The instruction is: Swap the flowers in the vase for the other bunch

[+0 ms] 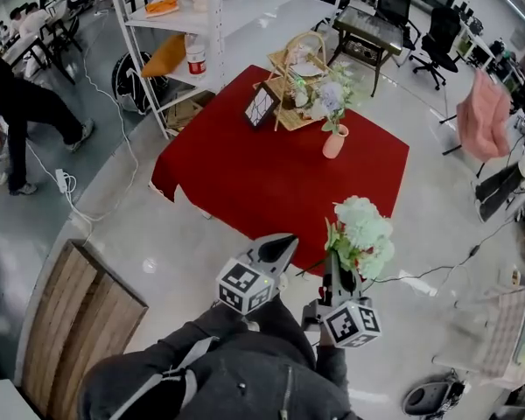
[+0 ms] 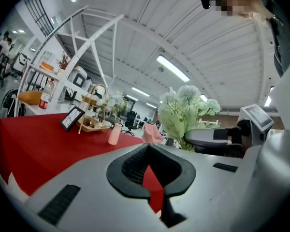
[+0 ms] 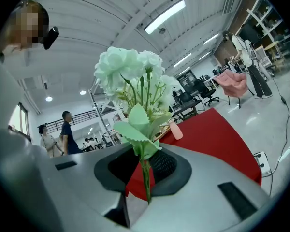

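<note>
Closest to me, my right tongs (image 1: 337,269) pinch the stem of the pale green bunch (image 1: 363,230), blooms upright; my left tongs (image 1: 283,245) beside them are pressed together on nothing. Farther off, the pink vase (image 1: 334,142) stands on the red tabletop (image 1: 262,186) with the other flowers (image 1: 331,96) in it, near a wicker basket (image 1: 299,75).

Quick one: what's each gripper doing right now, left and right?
Left gripper: closed, holding nothing.
Right gripper: closed on the stems of the pale green flower bunch.
</note>
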{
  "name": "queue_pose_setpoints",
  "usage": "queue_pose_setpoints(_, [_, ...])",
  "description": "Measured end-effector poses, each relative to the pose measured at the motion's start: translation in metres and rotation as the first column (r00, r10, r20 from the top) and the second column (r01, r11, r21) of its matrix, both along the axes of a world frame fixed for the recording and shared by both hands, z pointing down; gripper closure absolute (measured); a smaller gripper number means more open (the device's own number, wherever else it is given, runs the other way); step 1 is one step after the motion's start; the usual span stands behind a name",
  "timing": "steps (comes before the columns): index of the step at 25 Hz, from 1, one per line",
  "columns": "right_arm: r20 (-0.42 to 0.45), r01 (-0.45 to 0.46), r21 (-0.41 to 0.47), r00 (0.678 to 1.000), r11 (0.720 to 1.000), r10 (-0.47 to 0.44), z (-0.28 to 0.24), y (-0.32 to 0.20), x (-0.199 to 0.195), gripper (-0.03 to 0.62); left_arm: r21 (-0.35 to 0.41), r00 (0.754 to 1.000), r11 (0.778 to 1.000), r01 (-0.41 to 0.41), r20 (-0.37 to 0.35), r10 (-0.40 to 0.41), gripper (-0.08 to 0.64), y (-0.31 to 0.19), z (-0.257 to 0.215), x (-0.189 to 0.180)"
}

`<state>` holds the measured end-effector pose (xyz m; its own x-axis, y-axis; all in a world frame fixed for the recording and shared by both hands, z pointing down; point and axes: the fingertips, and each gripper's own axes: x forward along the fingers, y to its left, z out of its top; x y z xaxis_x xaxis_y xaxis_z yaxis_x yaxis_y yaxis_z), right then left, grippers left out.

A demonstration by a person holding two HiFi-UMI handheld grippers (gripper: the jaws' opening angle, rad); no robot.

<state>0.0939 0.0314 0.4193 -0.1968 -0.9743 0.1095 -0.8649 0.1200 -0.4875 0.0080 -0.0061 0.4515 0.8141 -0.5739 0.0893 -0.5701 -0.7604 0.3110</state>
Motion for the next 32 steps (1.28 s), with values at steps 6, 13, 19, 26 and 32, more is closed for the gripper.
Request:
queue_pose_setpoints(6, [0.009,0.025,-0.006,1.0,1.0,-0.025,0.001,-0.021,0.006,0.534,-0.005,1.0,1.0,0.012,0.004,-0.012,0.551,-0.022,0.001,0.011])
queue_pose_setpoints(13, [0.008,0.041,0.004,0.999,0.999,-0.041,-0.002,-0.045,0.02,0.534,-0.001,1.0,1.0,0.009,0.005,-0.009,0.551,-0.044,0.0,0.028])
queue_pose_setpoints(19, [0.015,0.05,-0.004,0.999,0.999,-0.05,0.005,-0.066,0.033,0.534,-0.004,1.0,1.0,0.018,0.007,-0.018,0.551,-0.067,0.003,0.04])
queue_pose_setpoints(26, [0.027,0.076,-0.017,0.997,0.997,-0.075,0.01,-0.093,0.046,0.534,-0.011,0.999,0.999,0.034,0.011,-0.033,0.551,-0.095,0.007,0.054])
queue_pose_setpoints(32, [0.027,0.084,-0.006,0.996,0.996,-0.084,0.012,-0.117,0.063,0.534,-0.004,0.998,0.998,0.057,0.011,-0.057,0.551,-0.12,0.01,0.066])
